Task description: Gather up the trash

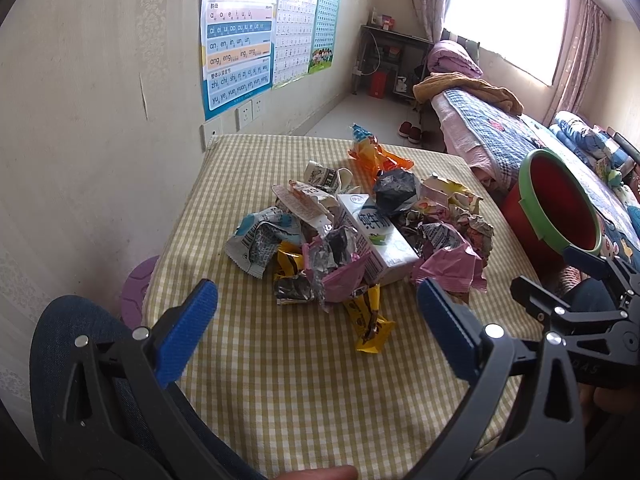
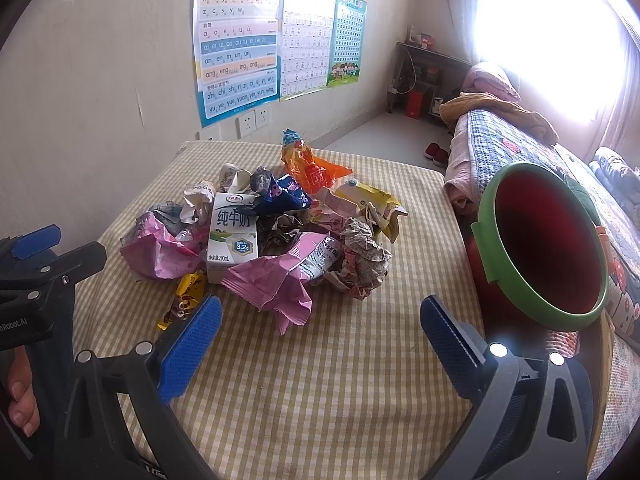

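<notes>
A pile of crumpled snack wrappers [image 1: 360, 232] lies mid-table on the yellow checked cloth [image 1: 300, 392]. In it stands a white milk carton [image 1: 376, 236] [image 2: 232, 236], with a pink wrapper [image 2: 276, 280] in front and a yellow wrapper [image 1: 368, 320] nearest me. A red bin with a green rim [image 1: 527, 192] [image 2: 572, 320] tilts toward the table at its right edge. My left gripper [image 1: 318, 320] is open and empty, just short of the pile. My right gripper [image 2: 320, 332] is likewise open and empty, between the pile and the bin.
A wall with posters and sockets [image 2: 248, 120] runs along the table's left and far side. A bed with folded quilts [image 1: 500, 132] stands beyond the bin. A purple stool [image 1: 134, 292] and a person's knee in jeans [image 1: 72, 332] sit at the table's near left.
</notes>
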{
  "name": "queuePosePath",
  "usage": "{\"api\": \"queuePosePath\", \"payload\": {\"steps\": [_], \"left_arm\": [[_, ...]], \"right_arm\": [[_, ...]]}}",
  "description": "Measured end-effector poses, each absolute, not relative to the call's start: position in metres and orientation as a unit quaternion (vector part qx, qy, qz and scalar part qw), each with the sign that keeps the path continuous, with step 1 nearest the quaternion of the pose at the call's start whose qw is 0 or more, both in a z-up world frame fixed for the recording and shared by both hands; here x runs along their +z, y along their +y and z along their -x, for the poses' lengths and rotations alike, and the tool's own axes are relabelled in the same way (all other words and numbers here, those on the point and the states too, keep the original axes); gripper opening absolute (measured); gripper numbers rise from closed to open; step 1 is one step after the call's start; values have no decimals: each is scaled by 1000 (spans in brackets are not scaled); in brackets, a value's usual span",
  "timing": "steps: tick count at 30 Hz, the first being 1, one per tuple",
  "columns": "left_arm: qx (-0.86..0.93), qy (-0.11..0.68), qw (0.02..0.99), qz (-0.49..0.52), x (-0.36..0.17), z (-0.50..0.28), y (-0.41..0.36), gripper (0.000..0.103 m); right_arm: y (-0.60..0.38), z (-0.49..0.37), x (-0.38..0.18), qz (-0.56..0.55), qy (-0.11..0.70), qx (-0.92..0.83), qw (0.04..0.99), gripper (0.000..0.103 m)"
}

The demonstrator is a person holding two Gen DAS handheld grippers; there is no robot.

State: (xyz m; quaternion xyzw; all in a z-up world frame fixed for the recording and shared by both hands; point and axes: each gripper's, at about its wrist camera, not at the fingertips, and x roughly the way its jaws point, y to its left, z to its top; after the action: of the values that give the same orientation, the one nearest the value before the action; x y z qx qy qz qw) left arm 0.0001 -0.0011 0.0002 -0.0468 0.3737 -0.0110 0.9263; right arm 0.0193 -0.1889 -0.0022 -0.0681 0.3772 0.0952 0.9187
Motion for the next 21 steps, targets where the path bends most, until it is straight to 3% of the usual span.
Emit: {"api": "queuePosePath", "payload": {"steps": [21], "left_arm": [[-12,374,926,48,0,-1,-1,98]], "right_arm": [[-190,-19,-2,67,378,95,918,96]]}}
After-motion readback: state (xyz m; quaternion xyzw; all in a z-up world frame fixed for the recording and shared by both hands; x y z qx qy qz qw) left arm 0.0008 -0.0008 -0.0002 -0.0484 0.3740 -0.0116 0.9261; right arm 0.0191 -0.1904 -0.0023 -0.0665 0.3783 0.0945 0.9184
